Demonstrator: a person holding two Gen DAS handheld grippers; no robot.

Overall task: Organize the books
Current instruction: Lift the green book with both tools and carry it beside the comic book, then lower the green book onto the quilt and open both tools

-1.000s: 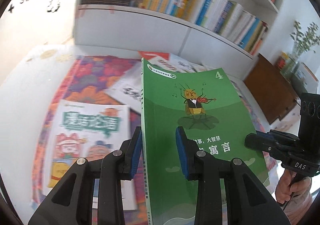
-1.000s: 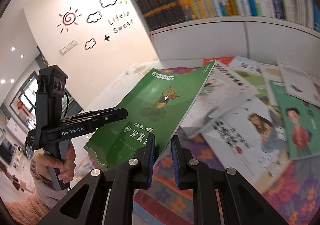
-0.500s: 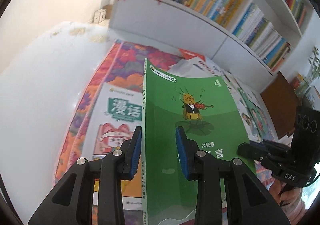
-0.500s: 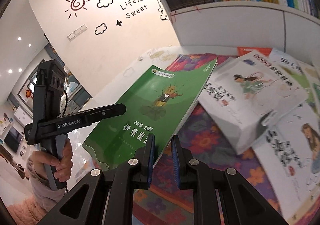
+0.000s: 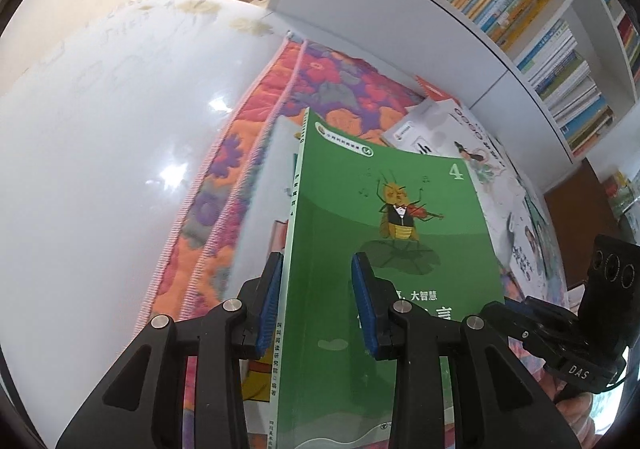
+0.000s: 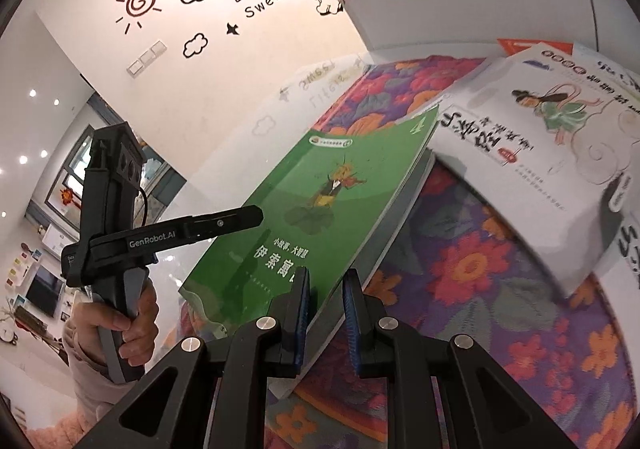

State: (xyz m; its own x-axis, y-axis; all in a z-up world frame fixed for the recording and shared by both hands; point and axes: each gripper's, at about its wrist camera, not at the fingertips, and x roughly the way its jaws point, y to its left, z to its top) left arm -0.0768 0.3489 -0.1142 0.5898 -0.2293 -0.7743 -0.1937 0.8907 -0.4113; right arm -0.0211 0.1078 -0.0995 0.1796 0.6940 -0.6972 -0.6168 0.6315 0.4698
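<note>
Green paperback clamped in the left tongs — spine edge nipped between the blue pads, cover fanning out ahead and to the right of them. Just beyond and below the tips, another book lying flat on the flowered cloth, partly hidden under the green one. Further ahead and right, more loose books strewn about, and the bookshelf behind. Bare white surface off to the left. Right tongs visible at the far right.

From the right wrist: right tongs shut on the paperback's long free edge, near its lower corner. Left tongs reaching in from the left across the cover, a hand on the grip. White book ahead and right of the tips, close to the green one's far corner.

Risks, by judgement: thin soft cover pinched only at two edges — likely to sag or buckle if the two grips drift apart or twist against each other. Far corner could catch the white book and shove the pile askew. Letting go unevenly would probably leave it crooked on the book beneath.
</note>
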